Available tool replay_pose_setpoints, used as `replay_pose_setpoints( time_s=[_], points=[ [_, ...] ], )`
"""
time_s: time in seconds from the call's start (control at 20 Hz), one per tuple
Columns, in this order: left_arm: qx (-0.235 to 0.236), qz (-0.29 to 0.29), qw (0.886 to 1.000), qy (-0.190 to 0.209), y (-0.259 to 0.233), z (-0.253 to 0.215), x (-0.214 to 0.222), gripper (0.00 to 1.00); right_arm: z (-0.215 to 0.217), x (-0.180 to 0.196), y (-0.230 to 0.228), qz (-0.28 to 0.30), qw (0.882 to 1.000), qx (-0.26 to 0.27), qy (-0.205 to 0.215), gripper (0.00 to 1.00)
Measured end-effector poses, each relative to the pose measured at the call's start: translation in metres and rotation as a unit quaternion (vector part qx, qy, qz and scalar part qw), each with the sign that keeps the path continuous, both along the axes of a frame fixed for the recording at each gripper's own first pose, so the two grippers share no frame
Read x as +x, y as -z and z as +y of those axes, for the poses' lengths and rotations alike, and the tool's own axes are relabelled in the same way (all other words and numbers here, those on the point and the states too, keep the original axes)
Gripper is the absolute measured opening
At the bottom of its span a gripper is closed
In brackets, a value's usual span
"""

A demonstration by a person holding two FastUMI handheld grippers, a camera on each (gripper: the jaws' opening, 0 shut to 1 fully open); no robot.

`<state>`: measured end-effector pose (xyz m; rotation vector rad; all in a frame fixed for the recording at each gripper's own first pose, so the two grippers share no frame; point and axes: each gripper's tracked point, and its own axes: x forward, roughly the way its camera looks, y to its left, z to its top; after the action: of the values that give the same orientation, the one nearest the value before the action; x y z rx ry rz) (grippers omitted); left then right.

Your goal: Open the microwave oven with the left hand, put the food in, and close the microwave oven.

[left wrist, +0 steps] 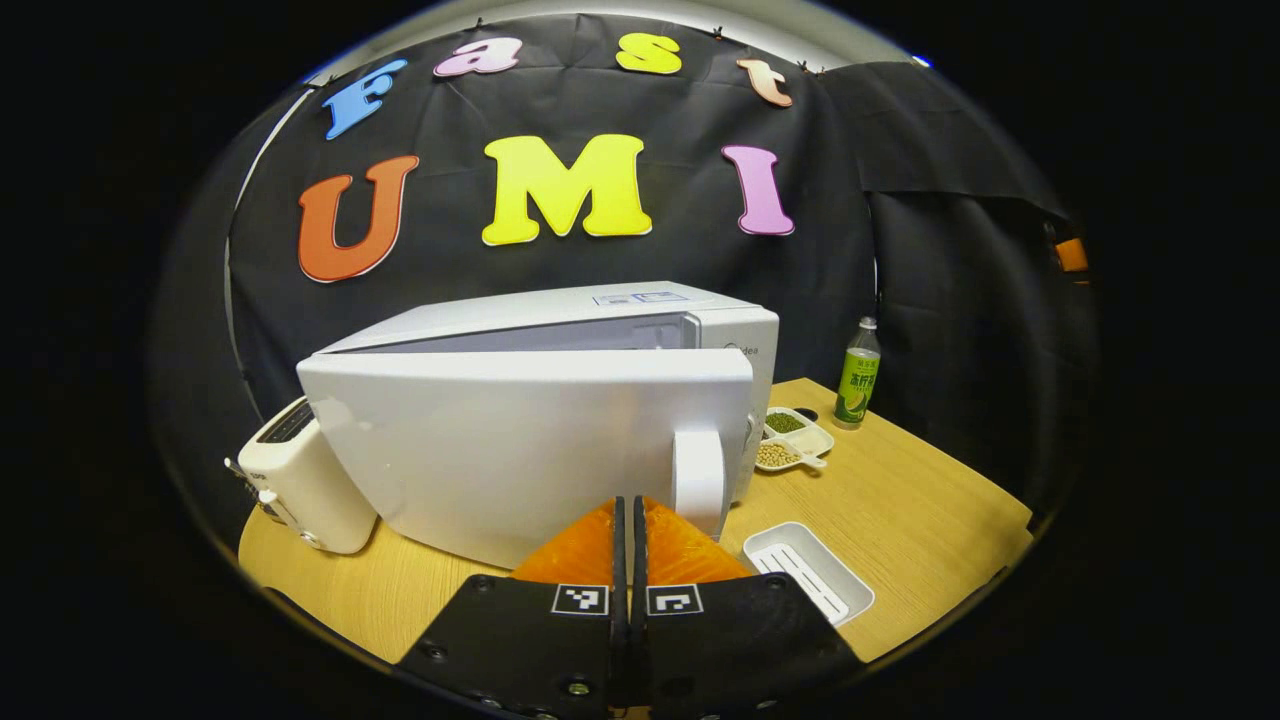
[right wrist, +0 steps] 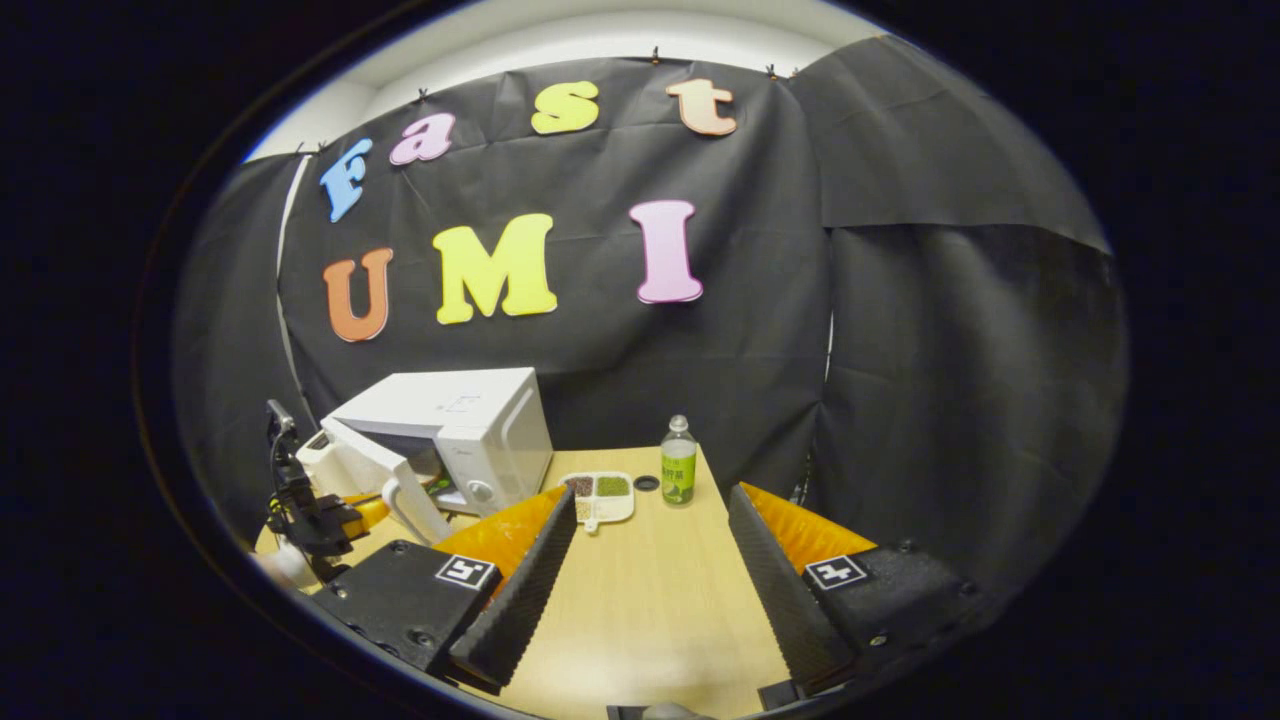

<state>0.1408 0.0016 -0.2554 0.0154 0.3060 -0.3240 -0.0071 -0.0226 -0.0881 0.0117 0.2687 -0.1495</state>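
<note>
Standing mid-frame on the desk (left wrist: 900,500), the microwave (left wrist: 560,400) had its door (left wrist: 520,450) ajar; left tongs (left wrist: 627,520) were pinched closed before its handle (left wrist: 698,478), right tongs (right wrist: 650,560) gaped wide.

The microwave oven (left wrist: 540,440) and toaster (left wrist: 300,485) are white, on a pale wood-grain worktop (left wrist: 900,520). A green-labelled bottle (left wrist: 858,375) stands beside a white divided dish (left wrist: 795,440) of green and tan beans. The fingers (right wrist: 520,590) are black, backed with orange.
</note>
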Motion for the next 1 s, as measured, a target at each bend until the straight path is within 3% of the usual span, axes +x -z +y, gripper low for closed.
replay_pose_setpoints(
  time_s=[0.3, 0.35, 0.4, 0.45, 0.5, 0.6, 0.65, 0.7, 0.75, 0.8, 0.9, 0.95, 1.0],
  points=[
    [-0.015, 0.002, 1.0, -0.007, 0.002, -0.01, 0.036, 0.0, -0.002, 0.013, -0.003, 0.005, 1.0, -0.001, -0.001, 0.98],
    [-0.018, 0.003, 1.0, -0.01, 0.001, -0.01, 0.041, 0.0, -0.001, 0.016, -0.004, 0.006, 1.0, -0.001, -0.001, 0.92],
    [-0.019, 0.004, 1.0, -0.011, 0.001, -0.012, 0.046, 0.09, 0.0, 0.018, -0.004, 0.006, 1.0, 0.0, -0.002, 0.92],
    [-0.019, 0.002, 1.0, -0.012, -0.001, -0.014, 0.052, 0.1, 0.002, 0.021, -0.005, 0.005, 1.0, -0.001, -0.003, 0.92],
    [-0.021, 0.001, 1.0, -0.011, -0.001, -0.016, 0.054, 0.0, 0.002, 0.023, -0.003, 0.008, 1.0, -0.002, -0.003, 0.92],
    [-0.02, 0.002, 1.0, -0.01, 0.0, -0.021, 0.063, 0.0, 0.003, 0.028, -0.002, 0.011, 1.0, -0.001, -0.005, 0.92],
    [-0.02, 0.003, 1.0, -0.011, -0.002, -0.021, 0.066, 0.1, 0.003, 0.03, -0.001, 0.013, 1.0, -0.001, -0.005, 0.92],
    [-0.023, 0.004, 1.0, -0.011, -0.002, -0.024, 0.07, 0.0, 0.003, 0.033, 0.0, 0.015, 1.0, -0.001, -0.006, 0.92],
    [-0.026, 0.006, 1.0, -0.015, -0.003, -0.024, 0.073, 0.0, 0.004, 0.036, 0.0, 0.016, 1.0, 0.0, -0.006, 0.92],
    [-0.029, 0.01, 0.999, -0.018, 0.0, -0.025, 0.073, 0.09, 0.004, 0.039, 0.001, 0.018, 1.0, 0.001, -0.006, 0.92],
    [-0.035, 0.016, 0.999, -0.016, 0.004, -0.026, 0.072, 0.09, 0.004, 0.043, 0.002, 0.019, 1.0, 0.004, -0.007, 0.91],
    [-0.032, 0.014, 0.999, -0.016, 0.003, -0.026, 0.073, 0.0, 0.004, 0.045, 0.004, 0.019, 1.0, 0.005, -0.008, 0.91],
    [-0.028, 0.014, 0.999, -0.017, 0.004, -0.026, 0.073, 0.0, 0.003, 0.046, 0.004, 0.02, 1.0, 0.004, -0.006, 0.92]
  ],
)
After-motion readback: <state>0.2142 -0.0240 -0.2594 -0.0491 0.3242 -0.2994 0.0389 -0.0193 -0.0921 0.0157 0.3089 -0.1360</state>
